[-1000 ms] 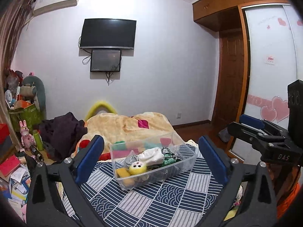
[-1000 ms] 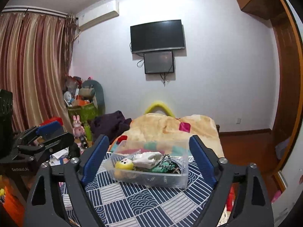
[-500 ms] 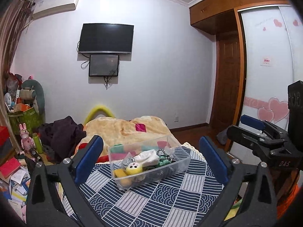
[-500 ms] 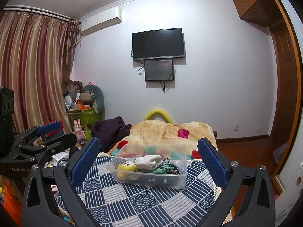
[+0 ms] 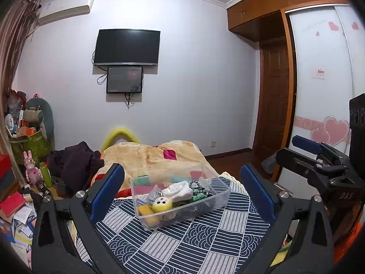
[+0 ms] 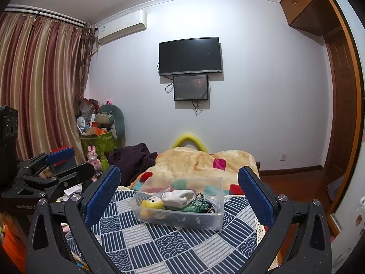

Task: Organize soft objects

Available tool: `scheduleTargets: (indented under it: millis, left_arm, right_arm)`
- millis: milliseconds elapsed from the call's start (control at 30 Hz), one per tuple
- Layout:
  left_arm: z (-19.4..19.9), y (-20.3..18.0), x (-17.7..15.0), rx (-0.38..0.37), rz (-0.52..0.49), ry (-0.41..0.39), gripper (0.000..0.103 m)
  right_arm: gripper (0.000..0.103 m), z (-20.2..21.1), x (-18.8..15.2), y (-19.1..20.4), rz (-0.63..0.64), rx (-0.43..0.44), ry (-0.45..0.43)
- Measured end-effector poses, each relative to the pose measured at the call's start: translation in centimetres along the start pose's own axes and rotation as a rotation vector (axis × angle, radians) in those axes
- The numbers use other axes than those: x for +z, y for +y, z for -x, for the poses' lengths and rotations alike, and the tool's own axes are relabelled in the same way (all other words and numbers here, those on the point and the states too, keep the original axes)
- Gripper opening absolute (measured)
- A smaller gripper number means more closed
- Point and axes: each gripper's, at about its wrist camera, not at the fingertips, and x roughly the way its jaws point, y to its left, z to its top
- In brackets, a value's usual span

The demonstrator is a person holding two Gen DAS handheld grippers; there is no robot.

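A clear plastic bin point(image 5: 205, 207) point(image 6: 205, 219) stands on a blue and white patterned cloth point(image 5: 182, 244) point(image 6: 159, 244). In it lie a yellow round plush point(image 5: 162, 204) point(image 6: 151, 203), a white soft toy point(image 5: 179, 190) point(image 6: 178, 196), a green item with a dark cord point(image 5: 200, 193) point(image 6: 198, 205) and a yellow sponge point(image 5: 144, 209). My left gripper point(image 5: 182, 191) is open and empty, held back from the bin. My right gripper point(image 6: 180, 194) is open and empty, also short of the bin. Each gripper shows at the edge of the other's view.
Behind the bin lies a beige blanket point(image 5: 148, 155) on the bed, with dark clothes point(image 5: 75, 162) to its left. Toys, boxes and papers clutter the floor at left point(image 5: 18, 201). A wardrobe point(image 5: 324, 91) stands at right.
Both grippers have drawn back and tilted up a little, so the bin sits lower and smaller in both views. The jaws stay open.
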Motion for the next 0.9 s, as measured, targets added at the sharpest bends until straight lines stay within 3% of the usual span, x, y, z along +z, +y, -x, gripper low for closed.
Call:
scheduleTargets:
  millis: [900]
  left_arm:
    - [-0.1, -0.46, -0.1, 0.002, -0.008, -0.002, 0.103]
  right_arm:
    - [0.103, 0.55, 0.35, -0.04, -0.006, -0.006, -0.006]
